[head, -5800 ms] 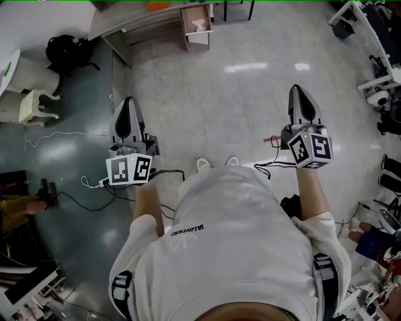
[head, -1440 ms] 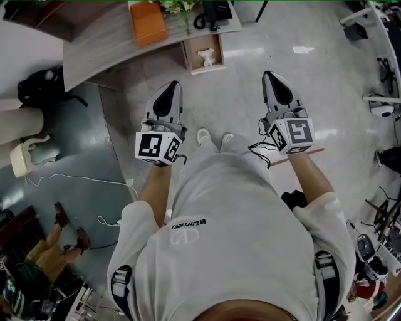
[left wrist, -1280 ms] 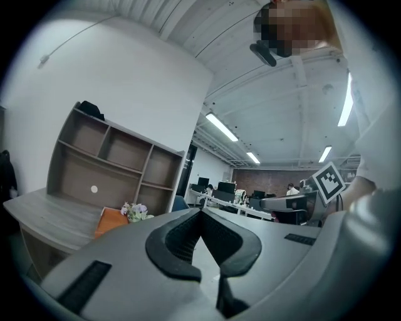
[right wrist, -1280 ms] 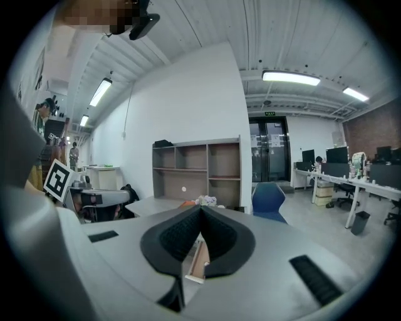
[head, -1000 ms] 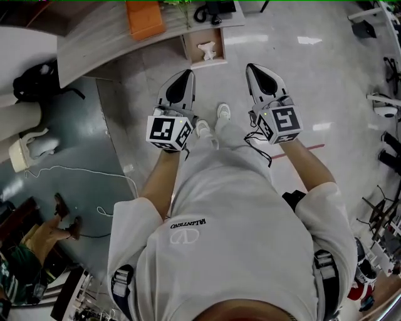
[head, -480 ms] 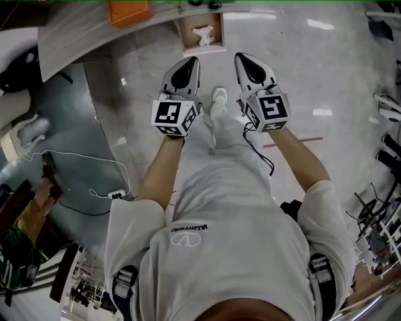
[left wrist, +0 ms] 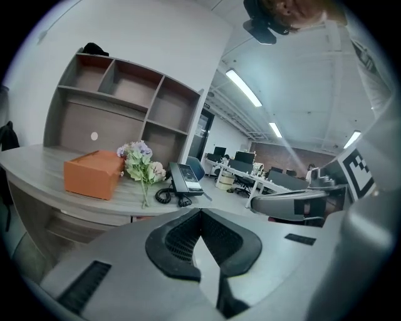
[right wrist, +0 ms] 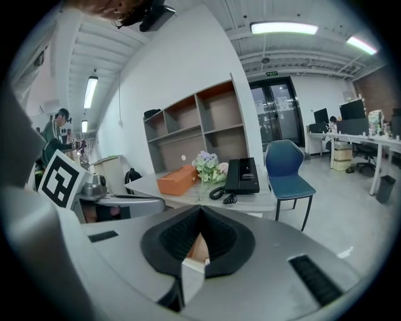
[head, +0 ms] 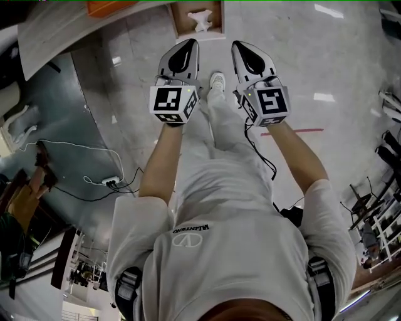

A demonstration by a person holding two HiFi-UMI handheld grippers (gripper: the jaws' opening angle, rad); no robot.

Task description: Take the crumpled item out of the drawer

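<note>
Desk (head: 56, 31), far left, carries an orange box (head: 113, 6). Left claw (head: 188, 45): jaws pressed together, nothing between them, pointed toward the pulled-out drawer (head: 177, 19) ahead. Crumpled item (head: 202, 19): white, lying inside that drawer, untouched, well apart from both claws. Right claw (head: 241, 47): likewise closed and empty, held beside the left. Judgement: the pair is carried side by side as an approach posture; jaws must part before any pick.

A white T-shirt (head: 232, 244), pale trousers (head: 220, 141) and a white shoe (head: 217, 79) are worn.
</note>
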